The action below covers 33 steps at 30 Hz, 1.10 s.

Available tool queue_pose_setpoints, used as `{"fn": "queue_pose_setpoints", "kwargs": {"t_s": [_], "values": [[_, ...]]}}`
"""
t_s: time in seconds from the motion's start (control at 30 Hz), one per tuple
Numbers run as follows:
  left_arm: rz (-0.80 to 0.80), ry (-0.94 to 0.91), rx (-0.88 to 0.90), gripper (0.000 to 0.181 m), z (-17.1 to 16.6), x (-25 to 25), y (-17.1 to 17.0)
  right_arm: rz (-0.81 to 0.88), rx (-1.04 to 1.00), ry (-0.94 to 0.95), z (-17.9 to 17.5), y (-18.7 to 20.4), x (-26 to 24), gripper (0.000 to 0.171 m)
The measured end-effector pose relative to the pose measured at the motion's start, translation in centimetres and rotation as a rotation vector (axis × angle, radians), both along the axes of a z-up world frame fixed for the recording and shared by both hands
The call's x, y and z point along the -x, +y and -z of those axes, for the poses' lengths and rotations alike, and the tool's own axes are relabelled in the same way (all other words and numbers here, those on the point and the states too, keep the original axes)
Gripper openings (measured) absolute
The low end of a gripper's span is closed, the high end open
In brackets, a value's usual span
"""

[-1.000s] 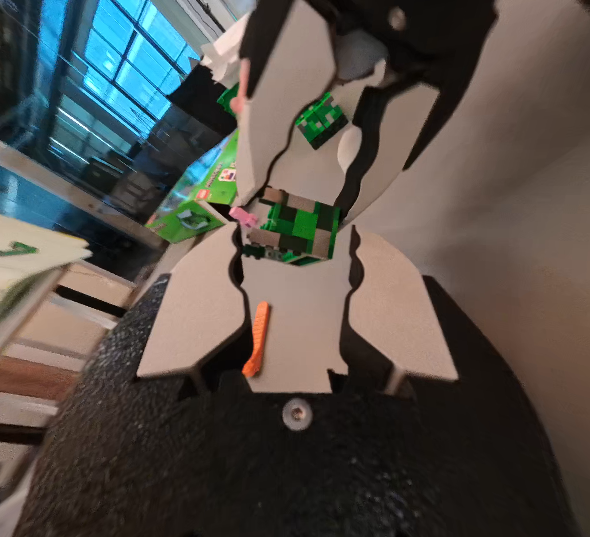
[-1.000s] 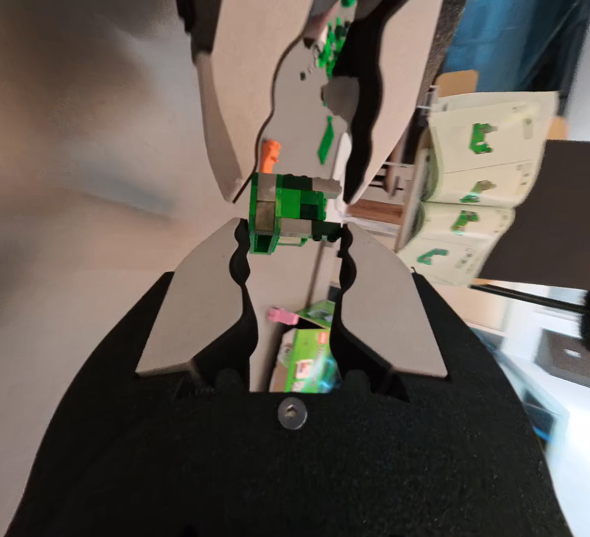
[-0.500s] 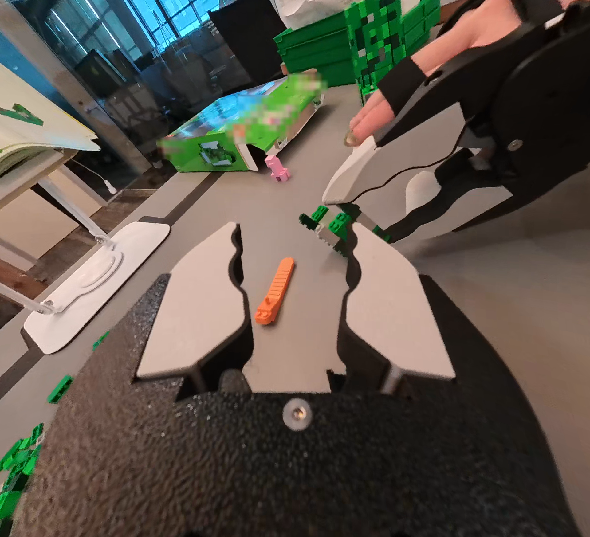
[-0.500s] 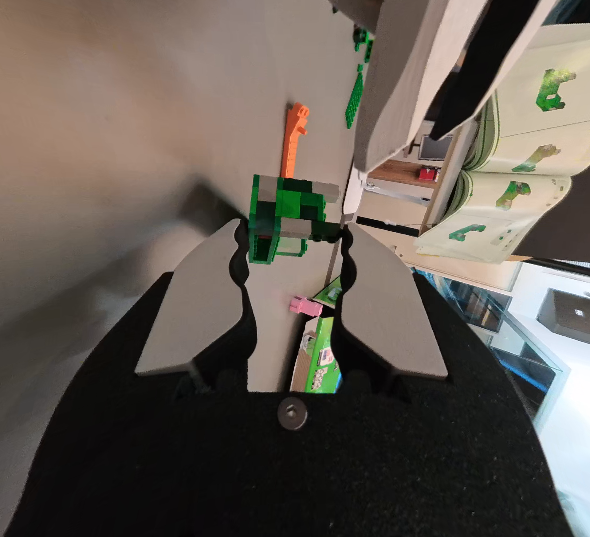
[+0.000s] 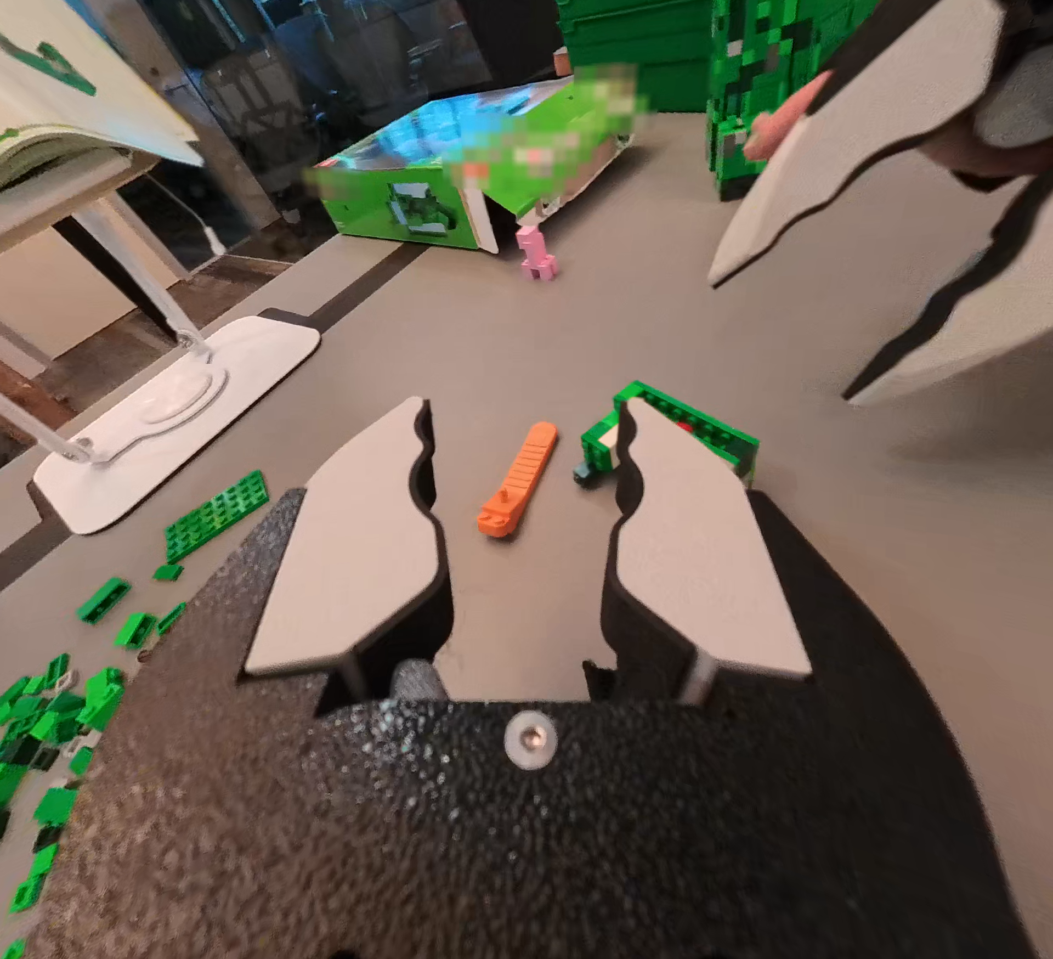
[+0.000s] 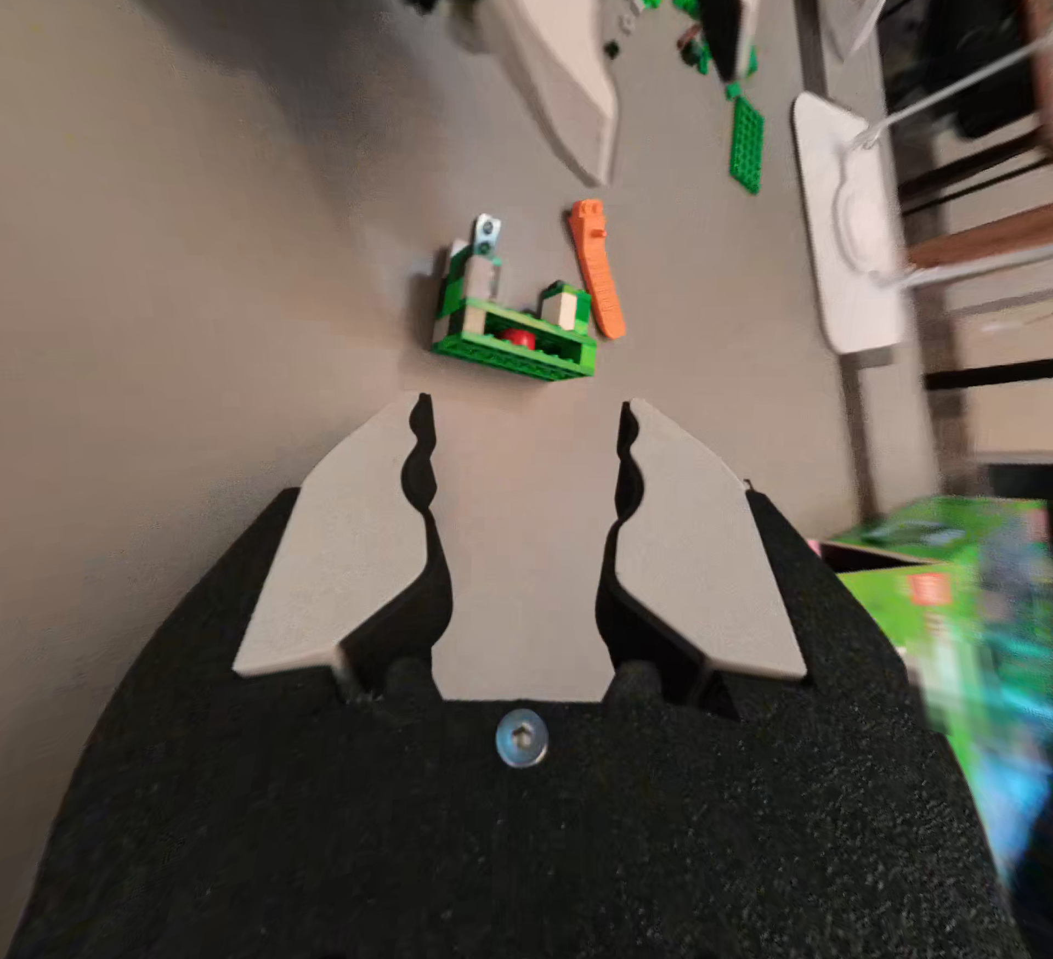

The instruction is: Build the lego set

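Observation:
A small green and grey lego sub-assembly (image 6: 513, 322) with a red piece inside lies on the grey table (image 6: 285, 247), free of both grippers. In the left wrist view it (image 5: 689, 433) is partly hidden behind my left gripper's right finger. My right gripper (image 6: 524, 401) is open and empty, just short of it. My left gripper (image 5: 524, 407) is open and empty above an orange brick separator (image 5: 518, 478), which lies beside the sub-assembly (image 6: 595, 270). The right gripper (image 5: 780, 339) also shows open at the upper right of the left wrist view.
A tall green creeper build (image 5: 763, 48) and green bins stand at the back. The lego box (image 5: 473, 162) and a pink pig (image 5: 535, 253) lie mid-table. A green plate (image 5: 216, 515), loose green pieces (image 5: 45, 703) and a white stand base (image 5: 171, 407) are at the left.
Both grippers held the sub-assembly in the air. The left let go first, then the right set it on the table and opened. Both have drawn back.

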<state>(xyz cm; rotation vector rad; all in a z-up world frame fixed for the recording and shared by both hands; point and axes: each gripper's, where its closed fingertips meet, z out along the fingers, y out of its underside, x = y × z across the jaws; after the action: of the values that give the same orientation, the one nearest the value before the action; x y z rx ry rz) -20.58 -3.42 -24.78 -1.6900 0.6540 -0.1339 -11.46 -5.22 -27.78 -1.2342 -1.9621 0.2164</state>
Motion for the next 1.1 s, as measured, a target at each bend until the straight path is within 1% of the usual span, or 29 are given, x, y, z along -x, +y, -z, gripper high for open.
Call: {"fn": "queue_pose_setpoints", "kwargs": {"t_s": [0.07, 0.13, 0.2, 0.27, 0.37, 0.47, 0.67, 0.77, 0.83, 0.93, 1.07, 1.1], "values": [[-0.012, -0.042, -0.010, 0.060, -0.3, 0.4, 0.1, 0.029, 0.159, 0.031, -0.2, 1.4, 0.3, 0.057], [-0.013, -0.078, 0.003, 0.059, -0.3, 0.7, 0.2, 0.043, 0.256, 0.007, 0.0, 2.7, 0.8, 0.053], [-0.016, -0.101, 0.014, 0.059, -0.3, 1.0, 0.3, -0.012, 0.313, -0.058, 0.3, 3.0, 1.3, 0.049], [-0.022, -0.112, 0.013, 0.059, -0.5, 1.4, 0.3, -0.140, 0.323, -0.144, 0.4, 2.2, 1.7, 0.047], [-0.044, -0.122, 0.008, 0.058, -0.8, 2.2, 0.4, -0.362, 0.094, -0.224, 0.4, 1.3, 2.6, 0.043], [-0.058, -0.148, 0.020, 0.058, -0.9, 3.0, 0.4, -0.485, -0.073, -0.316, 1.1, 0.3, 3.6, 0.041], [-0.030, -0.264, 0.081, 0.058, -1.1, 3.9, 0.2, -0.659, -0.402, -0.535, 3.0, 0.6, 3.3, 0.040], [-0.017, -0.318, 0.096, 0.058, -1.2, 4.1, 0.2, -0.716, -0.495, -0.587, 3.7, 0.2, 3.2, 0.039], [-0.006, -0.348, 0.104, 0.058, -1.3, 4.0, 0.1, -0.724, -0.548, -0.571, 4.0, 0.0, 3.4, 0.023], [0.004, -0.367, 0.113, 0.059, -1.4, 3.8, 0.1, -0.674, -0.680, -0.491, 3.5, 0.7, 4.4, 0.023], [0.032, -0.394, 0.130, 0.065, -1.3, 3.1, 0.0, -0.516, -0.742, -0.270, 1.6, 1.4, 5.7, 0.022], [0.047, -0.407, 0.133, 0.069, -1.4, 2.7, -0.1, -0.471, -0.760, -0.220, 0.9, 1.7, 5.9, 0.021]]}}
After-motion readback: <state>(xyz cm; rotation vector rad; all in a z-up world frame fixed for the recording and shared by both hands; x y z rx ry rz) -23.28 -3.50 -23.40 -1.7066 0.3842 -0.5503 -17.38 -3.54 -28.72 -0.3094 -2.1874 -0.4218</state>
